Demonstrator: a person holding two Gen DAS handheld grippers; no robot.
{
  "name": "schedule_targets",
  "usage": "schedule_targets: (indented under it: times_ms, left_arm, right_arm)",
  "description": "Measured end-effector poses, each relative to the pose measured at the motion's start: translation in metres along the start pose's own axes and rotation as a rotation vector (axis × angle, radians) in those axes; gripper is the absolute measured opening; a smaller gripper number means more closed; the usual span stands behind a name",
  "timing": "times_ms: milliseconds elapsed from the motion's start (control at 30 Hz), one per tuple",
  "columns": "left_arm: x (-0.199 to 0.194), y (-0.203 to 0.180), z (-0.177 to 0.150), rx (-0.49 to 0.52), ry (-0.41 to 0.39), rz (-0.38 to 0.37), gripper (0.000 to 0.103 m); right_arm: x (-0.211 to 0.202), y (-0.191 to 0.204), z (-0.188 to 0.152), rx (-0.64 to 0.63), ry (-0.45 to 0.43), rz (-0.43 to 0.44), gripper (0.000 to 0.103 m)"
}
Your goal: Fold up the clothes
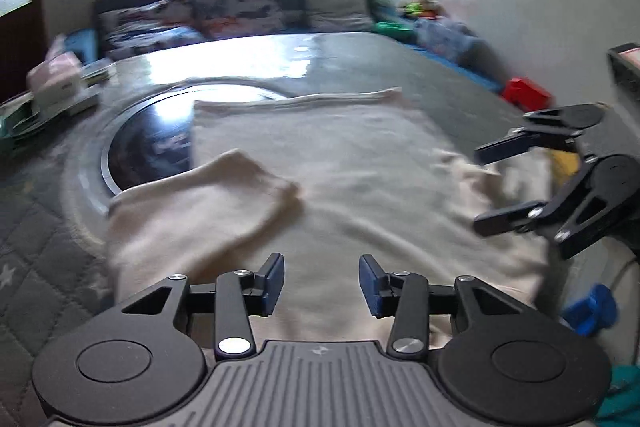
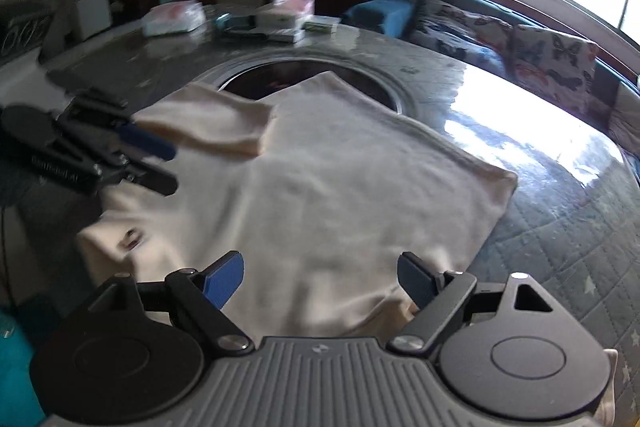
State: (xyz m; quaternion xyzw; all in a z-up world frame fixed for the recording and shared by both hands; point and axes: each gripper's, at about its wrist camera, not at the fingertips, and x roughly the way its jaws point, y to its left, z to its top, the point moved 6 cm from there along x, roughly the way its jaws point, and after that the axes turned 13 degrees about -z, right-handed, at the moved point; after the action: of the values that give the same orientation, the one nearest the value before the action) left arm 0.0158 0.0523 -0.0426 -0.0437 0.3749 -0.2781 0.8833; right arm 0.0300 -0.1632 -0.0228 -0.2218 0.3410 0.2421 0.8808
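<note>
Cream soft cloth shirt [image 2: 320,187] lies flat on your grey round worktop [image 2: 540,163] for folding, so your left claw [image 1: 322,283] and right claw [image 2: 320,279] both gape, gripping nothing.

Cream garment spread flat, both grippers hovering with fingers apart

The cream garment [image 2: 320,195] lies on the counter [image 2: 540,163], its far edge overlapping a dark round inset [image 2: 280,77], one sleeve [image 2: 208,123] folded inward. The right gripper [image 2: 320,283] hangs above the near hem; the left gripper [image 2: 160,163] hovers at the garment's left edge. Boxes [image 2: 280,19] sit well beyond.
</note>
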Motion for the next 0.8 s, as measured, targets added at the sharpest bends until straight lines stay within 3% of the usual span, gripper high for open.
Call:
schedule_targets:
  times_ms: [233,367,667,800]
  left_arm:
    - [-0.003,0.015,0.001,0.015,-0.049,0.125,0.046]
    - [-0.009,0.034,-0.002,-0.04,-0.07,0.196,0.046]
    - [-0.027,0.051,-0.007,0.053,-0.158,0.531,0.046]
    - [-0.031,0.065,-0.009,0.016,-0.167,0.652,0.046]
  right_arm:
    - [0.028,-0.01,0.006,0.064,0.018,-0.016,0.088]
    - [0.039,-0.008,0.003,0.077,0.036,-0.017,0.089]
    - [0.048,-0.007,-0.002,0.088,0.058,-0.011,0.094]
    - [0.049,-0.007,-0.003,0.089,0.059,-0.011,0.095]
